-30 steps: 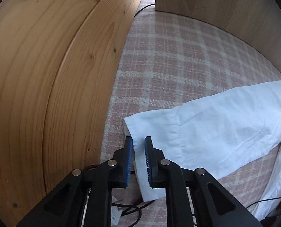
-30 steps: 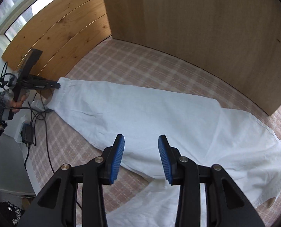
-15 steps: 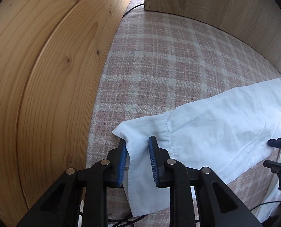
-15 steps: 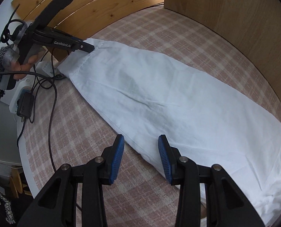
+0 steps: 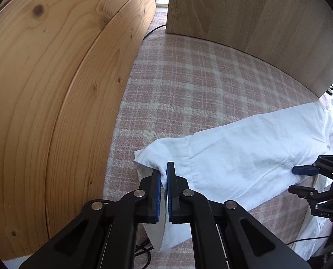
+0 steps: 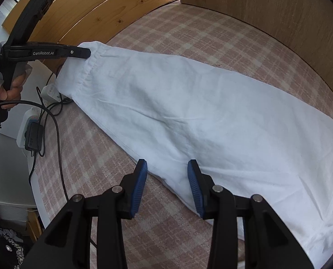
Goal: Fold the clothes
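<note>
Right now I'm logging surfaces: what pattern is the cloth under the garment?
Pink-and-cream plaid cloth, clearest in the left wrist view.

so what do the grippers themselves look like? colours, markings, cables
Both match: the left gripper and right gripper have matte black linkage arms with round silver pivot pins and ribbed blue finger pads. The left one's side reads "GenRobot.AI" in white, above a black pistol handle held in a bare hand. Black cables trail near it.

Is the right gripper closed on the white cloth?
No, the right gripper is open, its fingers spread apart over the edge of the white cloth.
</note>
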Tool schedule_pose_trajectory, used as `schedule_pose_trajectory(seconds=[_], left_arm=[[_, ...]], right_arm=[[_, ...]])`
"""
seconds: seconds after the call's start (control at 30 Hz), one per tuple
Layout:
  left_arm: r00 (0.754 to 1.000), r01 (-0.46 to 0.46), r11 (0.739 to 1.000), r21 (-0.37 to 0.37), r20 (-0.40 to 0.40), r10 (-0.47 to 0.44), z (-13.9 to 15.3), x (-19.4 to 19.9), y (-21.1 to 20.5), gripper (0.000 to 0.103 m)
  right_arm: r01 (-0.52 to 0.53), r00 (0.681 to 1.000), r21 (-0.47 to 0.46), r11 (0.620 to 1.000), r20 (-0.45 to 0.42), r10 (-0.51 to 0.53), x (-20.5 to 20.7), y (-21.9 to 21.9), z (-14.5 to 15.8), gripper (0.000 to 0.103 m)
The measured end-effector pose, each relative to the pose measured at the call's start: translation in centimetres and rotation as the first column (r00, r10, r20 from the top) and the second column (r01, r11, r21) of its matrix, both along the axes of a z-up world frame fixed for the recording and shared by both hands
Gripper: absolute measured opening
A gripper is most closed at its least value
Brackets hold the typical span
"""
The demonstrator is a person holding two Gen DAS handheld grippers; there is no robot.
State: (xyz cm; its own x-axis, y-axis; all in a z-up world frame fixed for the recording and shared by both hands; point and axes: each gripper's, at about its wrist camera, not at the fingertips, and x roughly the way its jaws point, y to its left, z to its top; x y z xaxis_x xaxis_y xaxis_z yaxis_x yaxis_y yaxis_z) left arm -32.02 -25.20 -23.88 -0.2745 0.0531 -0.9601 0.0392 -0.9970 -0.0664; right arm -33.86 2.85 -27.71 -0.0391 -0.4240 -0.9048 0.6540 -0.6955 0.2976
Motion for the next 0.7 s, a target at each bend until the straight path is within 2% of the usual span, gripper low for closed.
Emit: schedule_pose_trajectory(seconds=[0.13,0.17,0.27,0.4,0.47,0.57,0.7], left_arm=[[0.998,0.012,0.999,0.039,-0.069,-0.009,3.0,0.8,0.8,0.003],[0.996,0.016,0.999,0.052,-0.088,-0.011,4.1,1.3,0.7,0.004],[0.992,0.03,0.993,0.111,-0.129,-0.015,4.7,0.6,0.3,0.004],[0.999,0.002,0.998,0.063,-0.047,0.001,2.3,0.3,-0.2,0.004],[1.0,-0.013,0.999,0.029,0.01,0.013,0.6,0.4,-0.4,0.01],[0.996,-0.06,0.997,-0.043,0.063,0.063,-0.8,0.9,-1.1,0.015],[0.994,-0.109,0.994,-0.019,-0.027,0.108,2.4,3.8,-1.8,0.022]], right_arm=[[0.054,0.998,-0.061,0.997,0.023,-0.052,-0.1,2.1,1.4,0.037],[0.067,0.997,-0.061,0.996,0.028,-0.066,-0.2,2.5,1.4,0.037],[0.094,0.995,-0.033,0.995,0.044,-0.092,-0.6,2.3,0.6,0.037],[0.097,0.994,-0.012,0.995,0.047,-0.096,-0.6,1.3,0.1,0.037],[0.051,0.999,-0.037,0.998,0.016,-0.05,0.3,0.3,1.3,0.037],[-0.052,0.998,-0.067,0.996,-0.043,0.049,2.1,-2.1,3.2,0.038],[-0.24,0.964,-0.057,0.969,-0.132,0.231,4.4,-8.1,3.4,0.04]])
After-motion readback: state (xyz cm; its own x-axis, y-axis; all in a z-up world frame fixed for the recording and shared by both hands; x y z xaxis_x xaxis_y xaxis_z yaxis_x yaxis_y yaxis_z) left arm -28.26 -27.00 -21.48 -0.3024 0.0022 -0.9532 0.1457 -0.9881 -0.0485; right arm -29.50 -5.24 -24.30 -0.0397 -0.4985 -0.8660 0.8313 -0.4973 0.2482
